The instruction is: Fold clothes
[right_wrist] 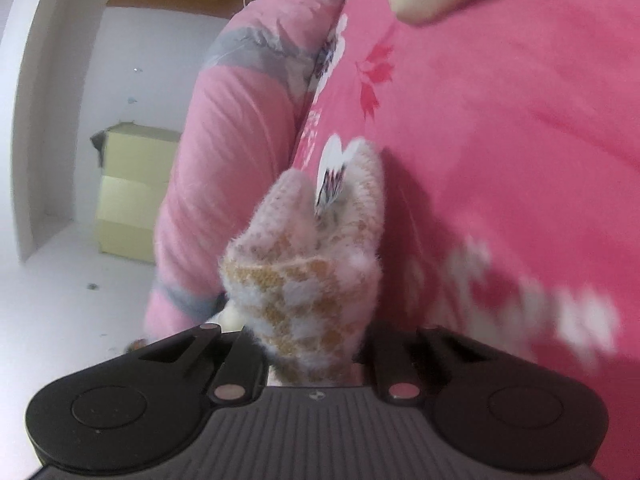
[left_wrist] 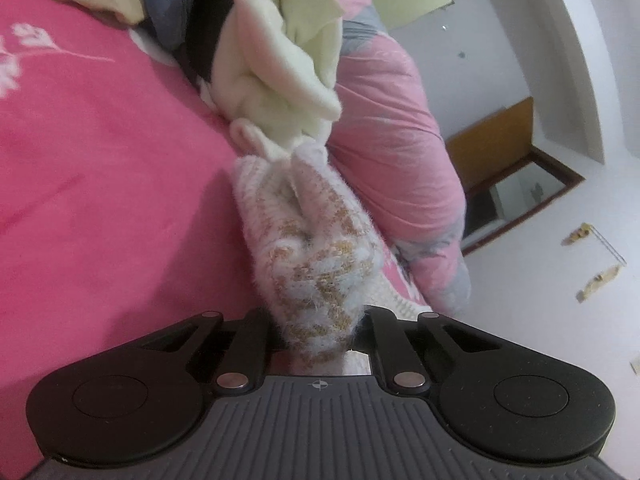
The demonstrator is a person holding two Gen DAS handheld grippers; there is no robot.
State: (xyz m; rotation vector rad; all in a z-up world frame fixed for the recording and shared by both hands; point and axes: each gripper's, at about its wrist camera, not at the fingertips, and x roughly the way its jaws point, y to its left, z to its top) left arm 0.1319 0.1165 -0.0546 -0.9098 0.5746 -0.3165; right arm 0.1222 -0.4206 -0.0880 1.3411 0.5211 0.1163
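Note:
A fuzzy knit garment in white, pale blue and mustard checks bunches up from the pink bed sheet into my left gripper. The jaws are shut on a fold of it, and the wool hides the fingertips. The right wrist view has the same knit garment, with a white paper tag sticking up from it. My right gripper is shut on another bunch of it, its fingertips buried in the fabric.
A pile of clothes lies further up the bed: a cream garment, a blue-grey one and a black one. A rolled pink and grey quilt lines the bed's edge. Yellow boxes stand on the white floor.

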